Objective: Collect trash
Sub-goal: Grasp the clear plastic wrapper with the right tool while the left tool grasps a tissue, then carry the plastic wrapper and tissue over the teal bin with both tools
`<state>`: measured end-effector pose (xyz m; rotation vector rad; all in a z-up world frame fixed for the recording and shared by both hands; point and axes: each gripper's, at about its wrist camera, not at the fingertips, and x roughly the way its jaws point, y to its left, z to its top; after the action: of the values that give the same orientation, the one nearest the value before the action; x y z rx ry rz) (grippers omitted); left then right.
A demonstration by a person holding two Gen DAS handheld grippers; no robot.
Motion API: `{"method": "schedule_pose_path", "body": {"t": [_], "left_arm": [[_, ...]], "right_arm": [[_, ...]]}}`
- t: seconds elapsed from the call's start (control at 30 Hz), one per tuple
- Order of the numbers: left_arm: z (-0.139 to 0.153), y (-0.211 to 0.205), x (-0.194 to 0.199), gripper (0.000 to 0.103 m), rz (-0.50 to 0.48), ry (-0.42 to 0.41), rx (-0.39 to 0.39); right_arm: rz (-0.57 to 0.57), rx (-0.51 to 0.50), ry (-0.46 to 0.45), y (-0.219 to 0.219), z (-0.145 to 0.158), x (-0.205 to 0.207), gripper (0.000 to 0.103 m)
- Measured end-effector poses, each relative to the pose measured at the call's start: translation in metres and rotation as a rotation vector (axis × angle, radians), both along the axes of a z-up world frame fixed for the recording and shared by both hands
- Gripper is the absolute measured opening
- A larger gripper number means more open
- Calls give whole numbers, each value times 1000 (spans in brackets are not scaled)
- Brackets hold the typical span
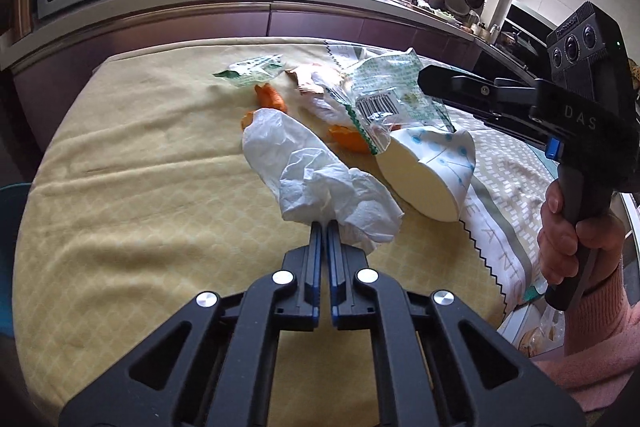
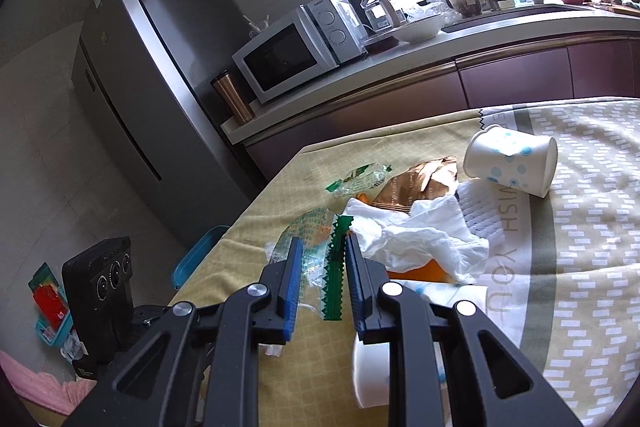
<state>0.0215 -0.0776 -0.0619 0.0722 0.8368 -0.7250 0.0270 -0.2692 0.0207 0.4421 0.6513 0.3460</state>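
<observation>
Two grippers work: the left gripper [image 1: 324, 227] pinches crumpled white tissue [image 1: 320, 183]. Right gripper [image 2: 320, 247], marked "DAS", straddles a barcoded, zigzag-edged green-printed wrapper [image 2: 320, 259], jaws parted. "WISH YOU" reads on the cloth [image 2: 508, 227].

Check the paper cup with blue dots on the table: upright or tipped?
Tipped. The paper cup lies on its side on the tablecloth, rim and base both facing sideways.

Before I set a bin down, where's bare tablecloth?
Bare: the yellow tablecloth left of the tissue, toward the near edge. Crowded: the middle, with wrappers, orange peel and a tipped paper cup.
</observation>
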Motion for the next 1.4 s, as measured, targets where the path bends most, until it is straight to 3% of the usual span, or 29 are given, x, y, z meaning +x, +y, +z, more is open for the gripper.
{"method": "schedule_pose_path", "body": {"t": [1.07,1.4], "left_arm": [[32,154,9,4,371,-84,31],[36,195,15,4,462,-98,44]], "right_arm": [[268,92,34,122,-3,85,20],[349,73,50,169,-2,104,20]]}}
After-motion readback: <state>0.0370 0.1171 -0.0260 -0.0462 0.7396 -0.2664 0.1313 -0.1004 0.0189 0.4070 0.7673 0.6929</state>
